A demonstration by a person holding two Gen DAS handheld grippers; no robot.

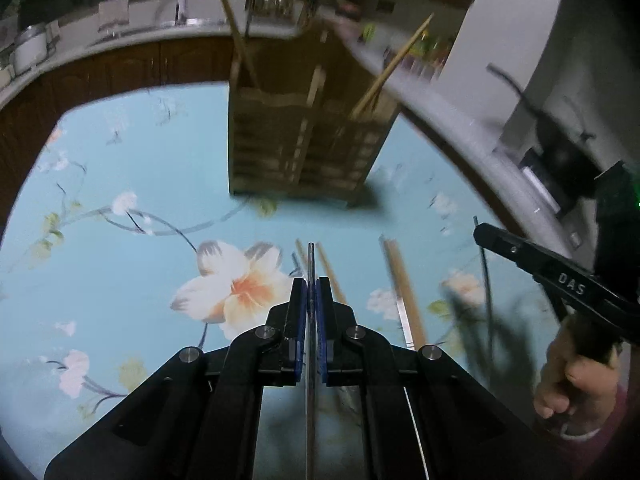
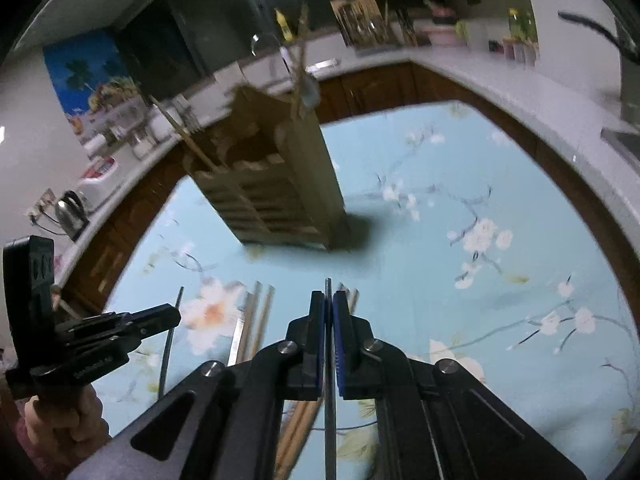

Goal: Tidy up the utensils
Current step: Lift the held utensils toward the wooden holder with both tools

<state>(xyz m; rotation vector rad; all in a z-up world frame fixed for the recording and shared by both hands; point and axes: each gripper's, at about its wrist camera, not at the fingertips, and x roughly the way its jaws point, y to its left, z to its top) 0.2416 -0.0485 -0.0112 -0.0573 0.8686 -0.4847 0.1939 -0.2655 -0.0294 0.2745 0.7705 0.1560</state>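
Partly done: wooden holder [image 1: 304, 136] at 12 o'clock on desk [image 1: 132, 168] has few chopsticks in. Left gripper [image 1: 311, 292] and right gripper [image 2: 328, 308]: jaws each pinching metal chopstick [image 1: 311, 260]. Loose chopsticks [image 1: 404, 288] at 2 o'clock remain.

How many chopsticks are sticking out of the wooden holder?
3: two wooden chopsticks leaning at the brown slatted wooden holder's left end, one leaning right. Blur may hide others.
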